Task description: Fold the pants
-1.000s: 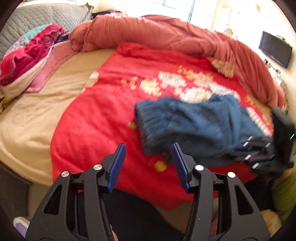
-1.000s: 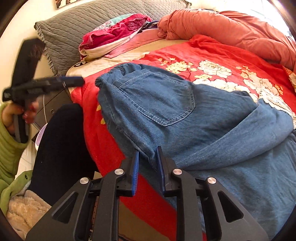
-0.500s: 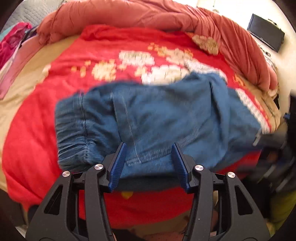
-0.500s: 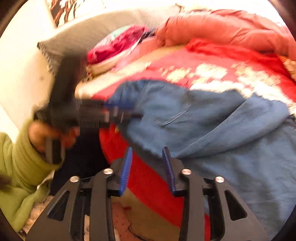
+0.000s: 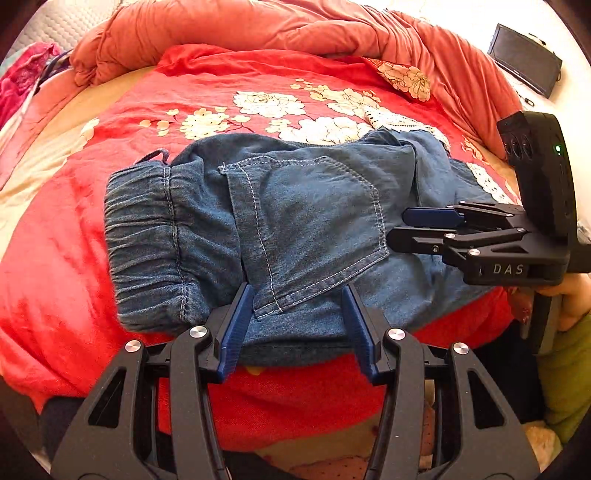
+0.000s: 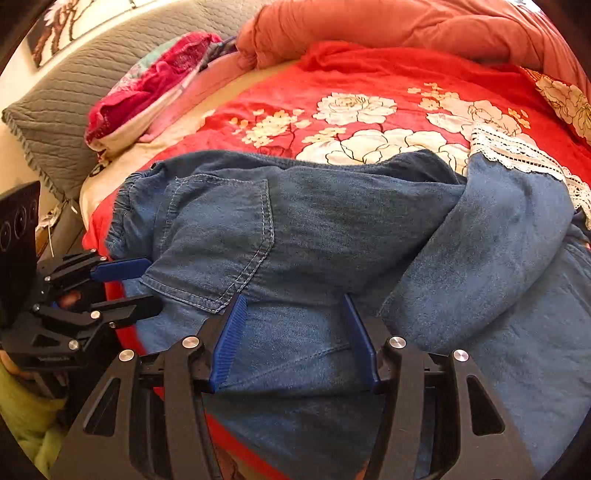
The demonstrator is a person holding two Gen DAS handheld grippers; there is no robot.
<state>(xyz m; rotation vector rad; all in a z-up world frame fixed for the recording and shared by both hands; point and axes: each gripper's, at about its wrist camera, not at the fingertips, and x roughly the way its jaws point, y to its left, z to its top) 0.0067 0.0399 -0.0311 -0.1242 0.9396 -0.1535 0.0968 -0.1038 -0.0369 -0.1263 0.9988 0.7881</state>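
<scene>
Blue denim pants (image 5: 295,229) lie folded over on the red floral blanket (image 5: 258,88), elastic waistband (image 5: 144,236) to the left and back pocket facing up. My left gripper (image 5: 297,295) is open and empty at the near edge of the pants, just below the pocket. My right gripper (image 6: 291,306) is open and empty over the pants' near edge; it also shows at the right of the left wrist view (image 5: 410,225). The left gripper also shows at the left of the right wrist view (image 6: 136,284). The pant legs (image 6: 498,266) lie bunched to the right.
An orange duvet (image 5: 295,26) is heaped along the far side of the bed. A grey pillow (image 6: 66,99) and pink clothes (image 6: 155,77) lie at the head. A black screen (image 5: 524,59) stands at the far right. My green sleeve (image 5: 565,369) is beside the bed edge.
The right gripper has opened wide and let go of the pants. The left gripper has swung in from the bed's left side to the pants' near edge. The pants now lie flatter.
</scene>
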